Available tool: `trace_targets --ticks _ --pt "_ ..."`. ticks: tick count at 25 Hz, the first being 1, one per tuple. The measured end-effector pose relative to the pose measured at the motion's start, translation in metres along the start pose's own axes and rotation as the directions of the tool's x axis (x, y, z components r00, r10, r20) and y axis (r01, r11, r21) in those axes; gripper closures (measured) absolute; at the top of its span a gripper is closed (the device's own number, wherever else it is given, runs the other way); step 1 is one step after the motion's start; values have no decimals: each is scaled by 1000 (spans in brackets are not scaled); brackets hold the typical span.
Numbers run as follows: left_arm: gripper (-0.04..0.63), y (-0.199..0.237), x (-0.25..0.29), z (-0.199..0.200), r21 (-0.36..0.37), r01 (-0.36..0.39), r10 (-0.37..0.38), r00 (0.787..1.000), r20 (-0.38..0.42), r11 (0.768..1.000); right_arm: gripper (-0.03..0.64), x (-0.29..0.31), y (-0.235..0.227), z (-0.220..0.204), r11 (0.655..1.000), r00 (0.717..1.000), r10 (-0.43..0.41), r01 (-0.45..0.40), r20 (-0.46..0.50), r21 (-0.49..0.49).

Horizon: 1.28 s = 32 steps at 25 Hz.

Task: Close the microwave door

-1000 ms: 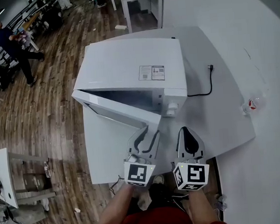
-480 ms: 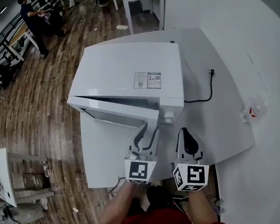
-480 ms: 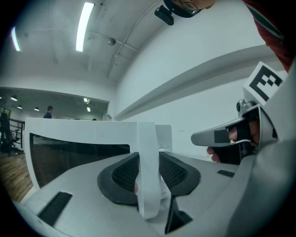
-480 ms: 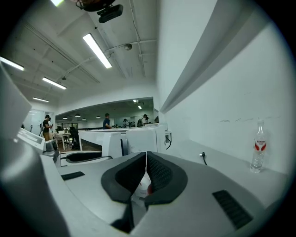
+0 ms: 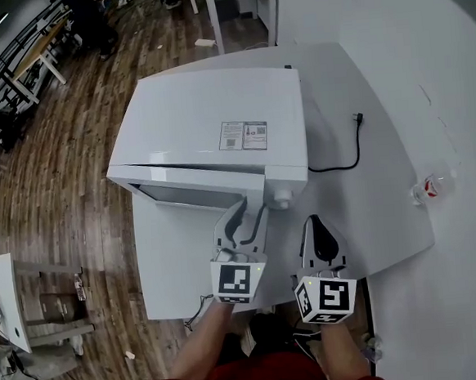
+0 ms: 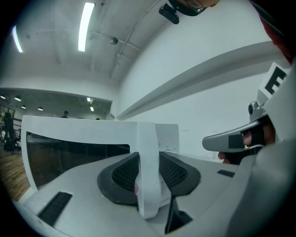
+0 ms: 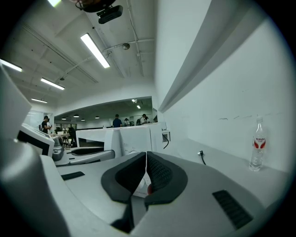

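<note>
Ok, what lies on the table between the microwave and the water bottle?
A black power cord, its plug lying loose. Otherwise only bare white table separates the microwave and the bottle. The head view shows it.

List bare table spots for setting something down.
Widest: the table right of the microwave, between the cord and the bottle. Also the strip in front of the door, beside the left gripper. Crowded: the door's free edge, both grippers there, right gripper alongside.
</note>
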<state>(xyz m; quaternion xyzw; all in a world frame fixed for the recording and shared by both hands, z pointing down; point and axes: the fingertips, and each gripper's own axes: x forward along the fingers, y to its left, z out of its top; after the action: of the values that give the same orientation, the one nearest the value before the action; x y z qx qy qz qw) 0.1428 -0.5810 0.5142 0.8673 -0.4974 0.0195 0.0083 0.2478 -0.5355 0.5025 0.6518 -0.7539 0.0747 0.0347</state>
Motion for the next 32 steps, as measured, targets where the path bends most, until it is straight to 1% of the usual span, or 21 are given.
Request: trace_targets --ticks 3,7,11,16,21,24,25,26,28,32 --pt "443 0 3 -4 20 6 -5 1000 -26 1000 588 0 -2 -1 1000 1000 -5 5 -3 1" --pt "443 3 11 -1 11 -8 8 1000 -10 1000 588 2 -1 -1 1000 1000 -2 2 0 -1" --pt "443 5 18 -4 22 -2 3 999 -37 1000 588 1 0 -2 1000 1000 -5 5 -5 -4" --pt "442 5 20 -4 24 1 -1 1000 -23 1000 588 1 0 -7 1000 1000 -15 15 -16 1" --pt "442 4 19 -5 32 9 -8 999 -35 999 588 -2 6 -8 1000 1000 -10 10 -19 -2" --pt "442 2 17 -6 46 45 -44 999 -29 998 588 -4 10 -4 1000 1000 -10 10 -12 -6" --pt "428 3 15 -6 47 51 -50 998 -25 998 588 -5 11 -2 1000 1000 -11 11 -9 -8" --pt "414 4 13 -5 42 50 -49 999 -21 998 588 -6 12 -1 1000 1000 -11 11 -7 -9" --pt "413 9 8 -2 33 44 -43 999 -17 999 588 -9 16 0 1000 1000 -10 10 -6 -11" --pt "413 15 -9 7 40 42 -41 999 -18 998 588 -13 28 3 1000 1000 -3 3 -6 -13"
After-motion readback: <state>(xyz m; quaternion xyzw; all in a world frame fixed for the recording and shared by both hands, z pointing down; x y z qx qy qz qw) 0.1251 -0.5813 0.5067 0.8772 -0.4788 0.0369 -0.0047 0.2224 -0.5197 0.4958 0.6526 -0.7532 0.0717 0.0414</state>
